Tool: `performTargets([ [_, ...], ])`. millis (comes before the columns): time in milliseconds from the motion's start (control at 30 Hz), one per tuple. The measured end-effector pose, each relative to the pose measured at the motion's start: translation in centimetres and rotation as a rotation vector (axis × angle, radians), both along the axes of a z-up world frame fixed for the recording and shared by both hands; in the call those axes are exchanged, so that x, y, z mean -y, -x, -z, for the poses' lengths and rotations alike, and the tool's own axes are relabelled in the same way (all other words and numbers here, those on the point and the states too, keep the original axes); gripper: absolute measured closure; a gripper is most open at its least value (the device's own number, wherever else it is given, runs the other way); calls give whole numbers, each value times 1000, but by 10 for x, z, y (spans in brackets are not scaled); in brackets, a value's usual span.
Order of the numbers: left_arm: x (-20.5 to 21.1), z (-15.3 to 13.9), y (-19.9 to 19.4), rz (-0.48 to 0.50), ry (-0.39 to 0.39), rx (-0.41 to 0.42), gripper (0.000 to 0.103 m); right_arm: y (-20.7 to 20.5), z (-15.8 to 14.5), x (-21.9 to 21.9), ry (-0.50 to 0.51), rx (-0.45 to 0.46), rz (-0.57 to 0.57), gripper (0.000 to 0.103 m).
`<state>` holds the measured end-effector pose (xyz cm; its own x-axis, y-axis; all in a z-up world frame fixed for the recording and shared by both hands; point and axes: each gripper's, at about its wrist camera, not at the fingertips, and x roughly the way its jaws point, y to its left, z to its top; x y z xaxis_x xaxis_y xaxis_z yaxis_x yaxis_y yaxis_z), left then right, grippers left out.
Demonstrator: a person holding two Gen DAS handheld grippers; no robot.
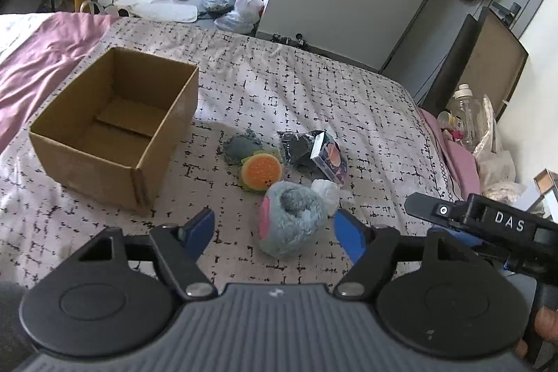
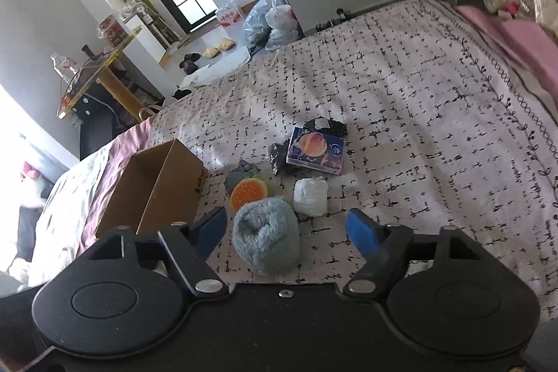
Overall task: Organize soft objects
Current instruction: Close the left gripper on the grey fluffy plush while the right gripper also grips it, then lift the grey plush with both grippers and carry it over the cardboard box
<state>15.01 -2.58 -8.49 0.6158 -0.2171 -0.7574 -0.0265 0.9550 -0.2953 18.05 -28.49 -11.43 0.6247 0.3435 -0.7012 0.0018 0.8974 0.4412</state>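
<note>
Hovering over the bed (image 1: 314,86), the left gripper (image 1: 273,229) gapes wide around the grey plush (image 1: 291,220) without touching it. The right gripper (image 2: 287,229) is wide too, the plush (image 2: 266,234) between its fingers. A burger toy (image 1: 261,172), dark bag (image 1: 296,149) and packet (image 1: 329,159) lie just beyond, the box (image 1: 115,124) standing near them.
</note>
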Motion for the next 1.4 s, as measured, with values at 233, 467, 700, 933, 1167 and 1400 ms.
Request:
performTargets([
  [233,6,22,-27,0,47,-55,46,-22,21,-9,-64,-58,2,42],
  [467,6,44,-49,-13,50,-92,47,-37,42,-18,-77,-48,-1,43],
  [700,10,65,-64,-25,75,-128,50,-51,69,-17,-150,-107,5,63],
  [933,10,90,-77,-55,139,-190,58,-59,93,-10,-250,-191,21,68],
  [1167,8,113,-85,-112,199,-265,72,-65,108,-16,-279,-230,1,75],
  [1400,7,117,-87,-162,214,-275,75,-65,112,-14,-275,-220,20,87],
])
